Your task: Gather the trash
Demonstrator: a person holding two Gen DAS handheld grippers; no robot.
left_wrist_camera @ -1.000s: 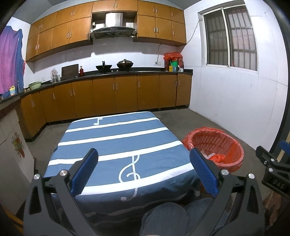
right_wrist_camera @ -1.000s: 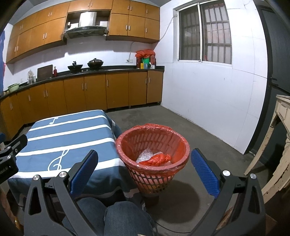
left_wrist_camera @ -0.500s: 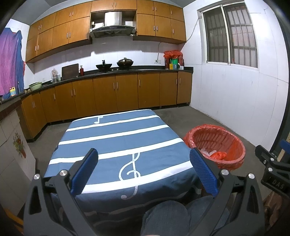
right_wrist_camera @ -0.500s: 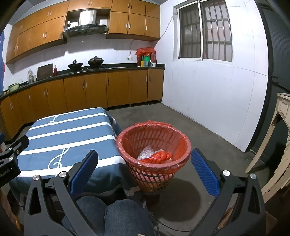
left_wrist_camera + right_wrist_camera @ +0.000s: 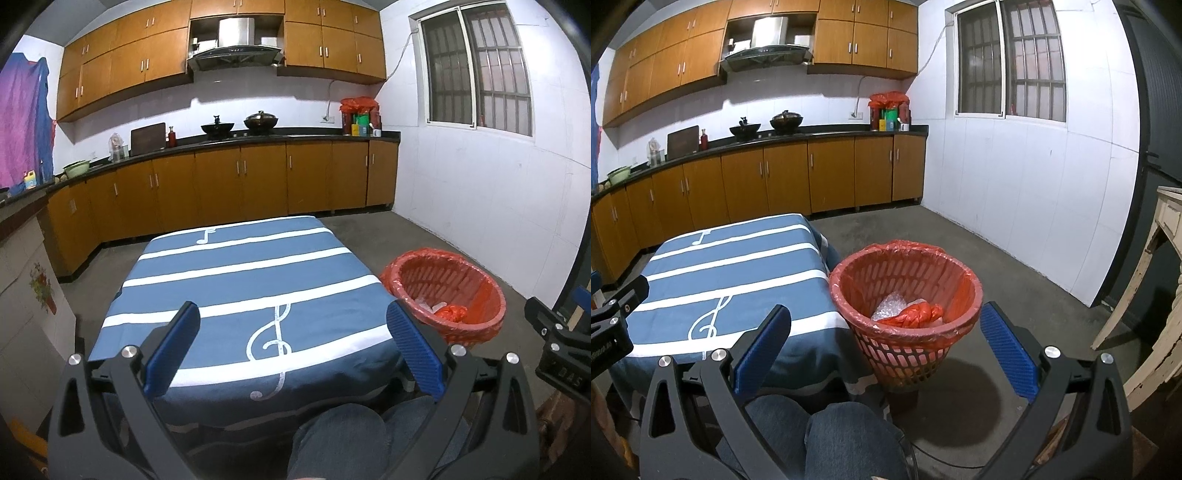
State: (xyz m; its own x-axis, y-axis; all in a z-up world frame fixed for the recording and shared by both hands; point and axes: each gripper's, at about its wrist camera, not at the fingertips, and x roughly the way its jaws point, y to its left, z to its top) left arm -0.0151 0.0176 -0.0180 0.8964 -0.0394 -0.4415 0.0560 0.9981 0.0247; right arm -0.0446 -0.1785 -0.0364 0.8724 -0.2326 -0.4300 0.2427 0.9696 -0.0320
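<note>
Right wrist view: the trash basket (image 5: 905, 314), red plastic lattice lined with a red bag whose edge folds over the rim, stands on the grey concrete floor (image 5: 1015, 266) just beside the right edge of the table (image 5: 731, 273). Inside it lie a crumpled red bag (image 5: 916, 314) and a piece of clear bubble wrap (image 5: 888, 306), low against the near wall. The right gripper (image 5: 884, 343) hangs in front of the basket with its blue-padded fingers (image 5: 1006, 347) spread wide and nothing between them; the basket sits between the two pads as seen from this camera, well beyond them. In the left wrist view the left gripper (image 5: 291, 345) is likewise wide and empty, held over the near edge of the table, whose blue cloth with white stripes and music notes shows bare. The basket (image 5: 443, 291) appears there off the table's right side. A person's knees in blue jeans (image 5: 849, 439) sit below both grippers, close to the table's near edge. Farther out, wooden cabinets (image 5: 240, 184) run under a dark counter with two woks (image 5: 236, 123) on the stove, and a barred window (image 5: 1012, 62) is set in the white wall on the right.
</note>
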